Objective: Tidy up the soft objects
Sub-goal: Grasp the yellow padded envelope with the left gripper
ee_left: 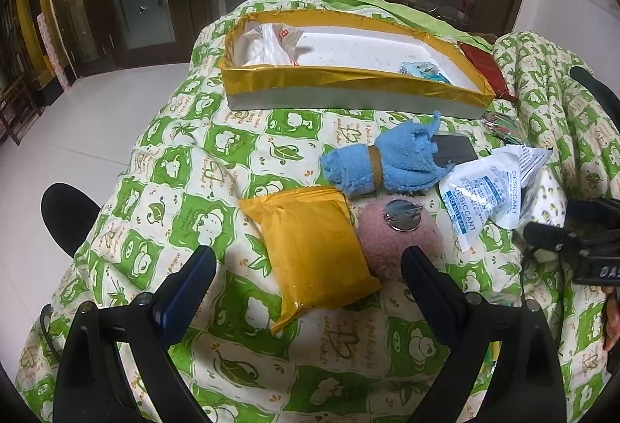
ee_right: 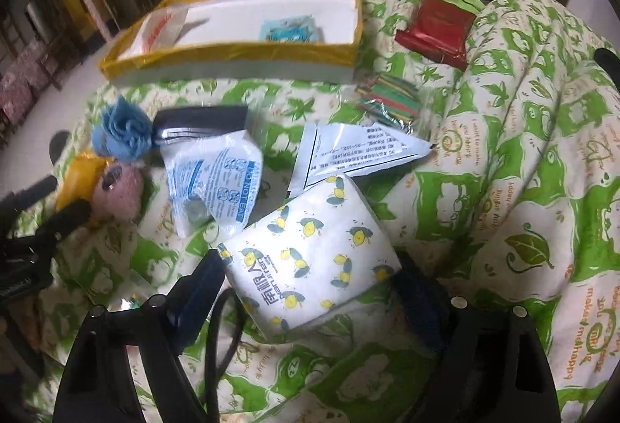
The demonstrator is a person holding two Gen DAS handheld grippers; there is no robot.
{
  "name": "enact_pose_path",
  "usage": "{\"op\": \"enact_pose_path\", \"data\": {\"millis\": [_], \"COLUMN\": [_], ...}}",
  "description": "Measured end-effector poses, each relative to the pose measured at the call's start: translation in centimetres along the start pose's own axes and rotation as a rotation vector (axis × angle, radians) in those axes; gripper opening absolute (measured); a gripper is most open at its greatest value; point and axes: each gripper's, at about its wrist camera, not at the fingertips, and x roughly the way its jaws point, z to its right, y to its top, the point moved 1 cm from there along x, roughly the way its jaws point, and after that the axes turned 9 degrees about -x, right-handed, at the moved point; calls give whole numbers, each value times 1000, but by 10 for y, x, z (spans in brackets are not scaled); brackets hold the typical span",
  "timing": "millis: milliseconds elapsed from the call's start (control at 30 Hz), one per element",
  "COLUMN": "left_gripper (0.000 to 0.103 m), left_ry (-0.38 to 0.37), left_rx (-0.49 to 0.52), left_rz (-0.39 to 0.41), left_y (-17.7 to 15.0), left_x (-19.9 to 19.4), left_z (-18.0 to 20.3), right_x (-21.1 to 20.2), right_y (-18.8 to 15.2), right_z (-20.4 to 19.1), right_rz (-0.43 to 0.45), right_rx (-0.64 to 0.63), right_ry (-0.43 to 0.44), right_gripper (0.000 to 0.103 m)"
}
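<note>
My left gripper (ee_left: 310,260) is open, its fingers on either side of a yellow soft packet (ee_left: 310,248) lying on the green-and-white quilt (ee_left: 186,167). A pink fuzzy pad (ee_left: 399,233) with a metal disc lies beside it, a blue rolled cloth (ee_left: 383,159) behind. My right gripper (ee_right: 310,275) is open around a white tissue pack with yellow lemons (ee_right: 310,256); its fingers are close to the pack's sides. The yellow-rimmed box (ee_left: 348,78) at the back holds a plastic bag (ee_left: 271,43) and a blue packet (ee_left: 422,70).
Desiccant sachets (ee_left: 484,194) and a white printed pouch (ee_right: 360,152) lie mid-quilt. A red packet (ee_right: 434,31), a bag of coloured sticks (ee_right: 391,101) and a black item (ee_right: 201,117) lie near the box. White floor (ee_left: 77,121) is left of the bed.
</note>
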Motion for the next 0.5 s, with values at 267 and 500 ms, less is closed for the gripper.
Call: {"op": "enact_pose_path", "data": {"millis": [267, 500], "left_gripper": [96, 96], "left_ry": [-7, -42], "left_rx": [-64, -173], "left_rz": [-9, 6], "left_y": [6, 9], "left_x": [12, 2], "left_z": [-7, -28], "right_x": [-16, -16], "right_y": [4, 4], "right_z": [3, -2], "right_rz": [95, 101], "right_rx": [46, 27], "right_ry": [93, 100], "right_gripper": [90, 90]}}
